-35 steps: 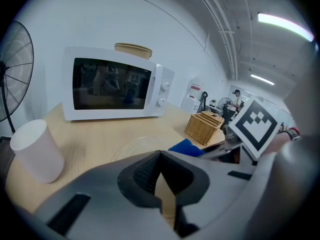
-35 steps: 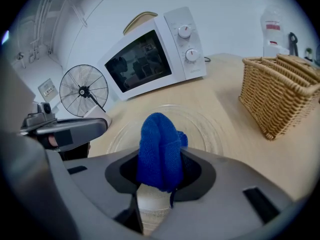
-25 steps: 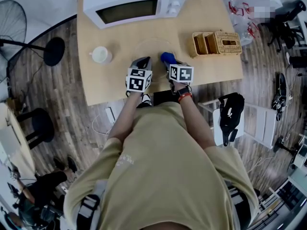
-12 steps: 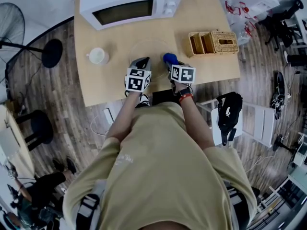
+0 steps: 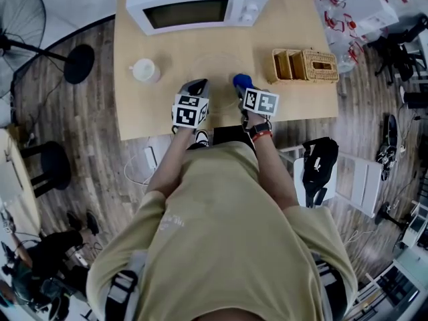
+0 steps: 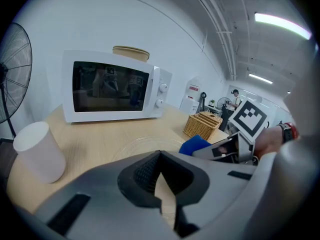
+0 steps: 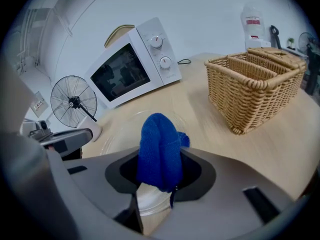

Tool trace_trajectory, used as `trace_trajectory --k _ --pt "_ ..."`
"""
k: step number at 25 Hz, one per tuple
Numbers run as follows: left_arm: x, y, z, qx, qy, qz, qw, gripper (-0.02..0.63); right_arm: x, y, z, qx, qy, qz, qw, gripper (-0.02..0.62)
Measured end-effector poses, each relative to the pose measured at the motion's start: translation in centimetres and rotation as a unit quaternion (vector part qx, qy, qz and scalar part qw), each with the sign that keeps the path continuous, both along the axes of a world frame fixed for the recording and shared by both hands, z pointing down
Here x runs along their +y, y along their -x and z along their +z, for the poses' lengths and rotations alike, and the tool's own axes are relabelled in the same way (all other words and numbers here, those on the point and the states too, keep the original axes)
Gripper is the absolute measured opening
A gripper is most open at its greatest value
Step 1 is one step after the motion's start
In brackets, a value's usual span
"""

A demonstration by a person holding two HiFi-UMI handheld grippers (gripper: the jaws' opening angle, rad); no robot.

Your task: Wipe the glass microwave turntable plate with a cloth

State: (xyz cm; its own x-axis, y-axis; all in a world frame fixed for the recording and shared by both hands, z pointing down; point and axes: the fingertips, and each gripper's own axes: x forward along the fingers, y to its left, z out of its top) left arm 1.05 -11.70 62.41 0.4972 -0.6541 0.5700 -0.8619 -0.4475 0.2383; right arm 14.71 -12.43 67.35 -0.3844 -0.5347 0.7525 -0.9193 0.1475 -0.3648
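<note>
The clear glass turntable plate (image 5: 215, 67) lies flat on the wooden table in front of the microwave (image 5: 200, 9). My right gripper (image 5: 243, 89) is shut on a folded blue cloth (image 7: 159, 149), which sticks out past the jaws over the plate's (image 7: 120, 134) near right part. My left gripper (image 5: 195, 89) is shut with nothing between its jaws. Its tips (image 6: 160, 156) are at the plate's (image 6: 142, 145) near left rim; I cannot tell whether they touch it. From the left gripper view, the blue cloth (image 6: 194, 145) shows to the right.
A white cup (image 5: 144, 70) stands left of the plate. A wicker basket (image 5: 305, 65) with compartments sits at the right. The table's front edge (image 5: 294, 109) runs just under both grippers. A standing fan (image 5: 20, 25) is on the floor to the left.
The right gripper and the blue cloth have shifted slightly rightward over the plate. The left gripper has stayed at the plate's near left rim. The head view has drifted a little.
</note>
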Motion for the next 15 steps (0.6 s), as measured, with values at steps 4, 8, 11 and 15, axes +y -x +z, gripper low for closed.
trace_trajectory --k 4,8,11,15 --pt "0.3 1.9 0.0 -0.004 -0.001 -0.02 0.9998 0.018 0.0 2.8 -0.6 -0.014 -0.007 -0.03 0.999 0.149" --pt "0.8 4.2 0.0 -0.007 0.0 -0.043 0.999 0.018 0.7 6.5 -0.9 -0.025 -0.009 -0.07 0.997 0.149" --pt "1.1 6.0 0.0 -0.009 -0.002 -0.065 0.9979 0.018 1.3 9.4 -1.0 -0.034 -0.009 -0.104 0.994 0.149" --pt "1.9 8.2 0.0 -0.005 -0.006 -0.094 0.9955 0.018 2.5 13.4 -0.8 -0.066 0.004 -0.146 0.987 0.149"
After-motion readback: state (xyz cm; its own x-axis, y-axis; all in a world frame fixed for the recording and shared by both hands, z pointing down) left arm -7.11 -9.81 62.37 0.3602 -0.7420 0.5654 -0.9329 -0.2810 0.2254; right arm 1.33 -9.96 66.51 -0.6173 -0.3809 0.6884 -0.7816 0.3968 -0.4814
